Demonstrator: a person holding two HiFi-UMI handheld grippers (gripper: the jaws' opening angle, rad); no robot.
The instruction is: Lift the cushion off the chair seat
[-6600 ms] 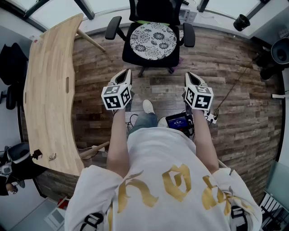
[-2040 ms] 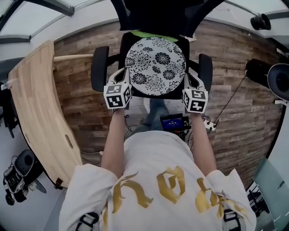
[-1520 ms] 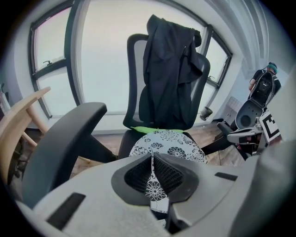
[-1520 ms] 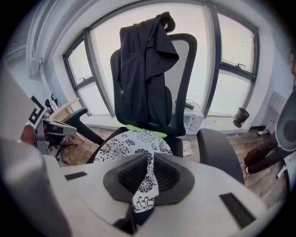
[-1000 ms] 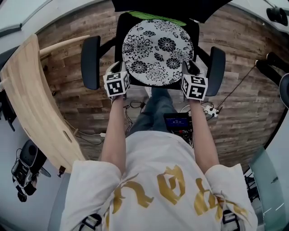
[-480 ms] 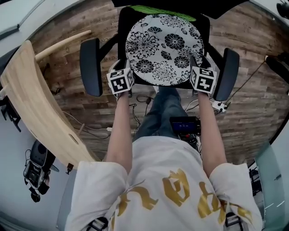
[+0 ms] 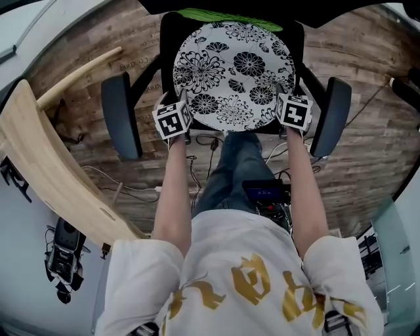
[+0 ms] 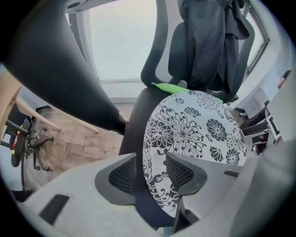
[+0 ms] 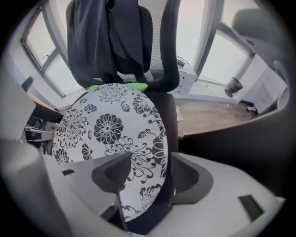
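A round white cushion point(image 7: 233, 72) with black flowers lies on the seat of a black office chair point(image 7: 165, 39). My left gripper point(image 7: 181, 100) points steeply down at the cushion's front left edge. In the left gripper view its jaws point(image 8: 150, 173) have just been opening and straddle the rim of the cushion point(image 8: 194, 134) and seat, with gaps at the pads. My right gripper point(image 7: 284, 95) stands at the front right edge. Its jaws point(image 9: 148, 176) have also just been opening, with the edge of the cushion point(image 9: 108, 129) between them, not pressed.
The chair's armrests point(image 7: 120, 115) point(image 7: 330, 115) flank both grippers. A dark garment point(image 8: 208, 46) hangs on the backrest and a green item point(image 7: 223, 13) lies behind the cushion. A curved wooden desk point(image 7: 46, 177) is at the left. Cables point(image 7: 197, 147) lie on the plank floor.
Both grippers have sunk from above the seat's front corners onto the cushion's edges, and their jaws have opened. The chair now sits closer in the head view.
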